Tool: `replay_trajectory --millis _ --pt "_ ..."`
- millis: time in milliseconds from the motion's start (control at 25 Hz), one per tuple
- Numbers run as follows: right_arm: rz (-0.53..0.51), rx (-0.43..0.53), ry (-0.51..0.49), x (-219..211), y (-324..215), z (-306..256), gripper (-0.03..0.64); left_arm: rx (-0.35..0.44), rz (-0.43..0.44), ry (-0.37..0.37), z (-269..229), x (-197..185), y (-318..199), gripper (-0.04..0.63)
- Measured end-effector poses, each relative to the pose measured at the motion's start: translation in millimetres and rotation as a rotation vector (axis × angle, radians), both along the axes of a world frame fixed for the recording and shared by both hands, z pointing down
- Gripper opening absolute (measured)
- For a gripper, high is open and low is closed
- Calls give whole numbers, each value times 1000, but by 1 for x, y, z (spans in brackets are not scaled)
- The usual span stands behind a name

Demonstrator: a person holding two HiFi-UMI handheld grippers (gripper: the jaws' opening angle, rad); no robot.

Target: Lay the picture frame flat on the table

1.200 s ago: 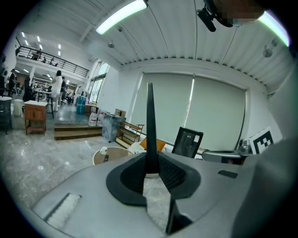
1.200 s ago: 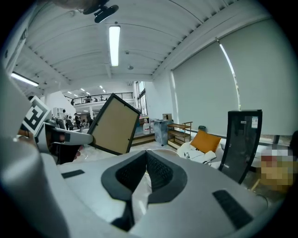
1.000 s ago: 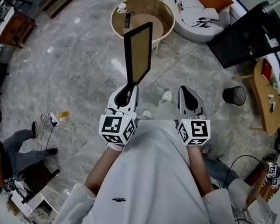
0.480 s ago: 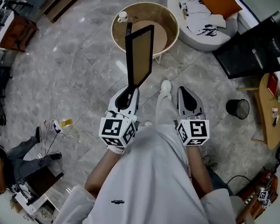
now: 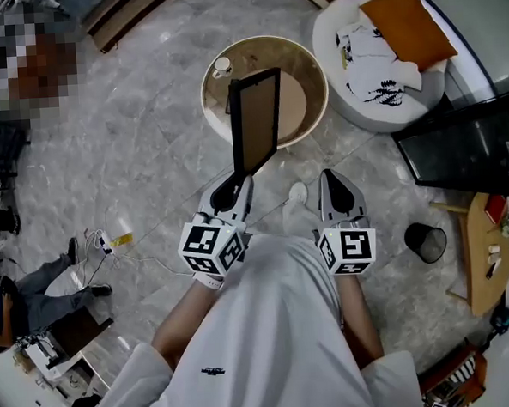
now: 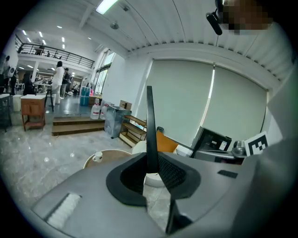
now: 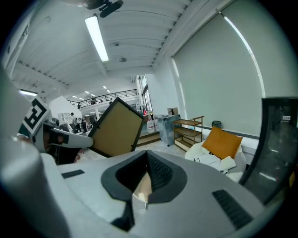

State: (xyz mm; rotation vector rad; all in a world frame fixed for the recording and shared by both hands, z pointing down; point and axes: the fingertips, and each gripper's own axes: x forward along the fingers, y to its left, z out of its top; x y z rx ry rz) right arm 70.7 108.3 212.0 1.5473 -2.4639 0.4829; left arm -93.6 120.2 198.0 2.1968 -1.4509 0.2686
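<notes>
The picture frame (image 5: 256, 121), black-rimmed with a brown backing, stands upright in the air, edge-on in the left gripper view (image 6: 150, 130). My left gripper (image 5: 240, 178) is shut on its lower edge, and the dark pads (image 6: 172, 173) press against it. In the right gripper view the frame (image 7: 116, 128) shows tilted at the left. The right gripper (image 5: 329, 175) hovers beside it with its jaws together and nothing between them. The round wooden table (image 5: 315, 61) lies just beyond the frame, with a white mug (image 5: 221, 67) at its far left rim.
A white lounge seat (image 5: 375, 70) with an orange cushion (image 5: 402, 13) sits right of the table. A black screen (image 5: 466, 151), a black bin (image 5: 425, 241) and a wooden side table (image 5: 477, 253) stand at the right. A seated person (image 5: 28, 290) and cables (image 5: 102, 242) are at the left.
Both grippers and the upright frame have moved forward across the floor, and the round table now lies closer, right behind the frame. The grip is unchanged.
</notes>
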Motion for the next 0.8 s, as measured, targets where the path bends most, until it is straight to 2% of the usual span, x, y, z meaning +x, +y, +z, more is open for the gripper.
replay_trajectory --millis 240,800 --pt "-4 -23 -4 18 -63 7 5 -24 7 -10 4 21 -59 69" --pt "19 -90 22 15 -116 30 5 -104 55 -6 30 18 -118 69"
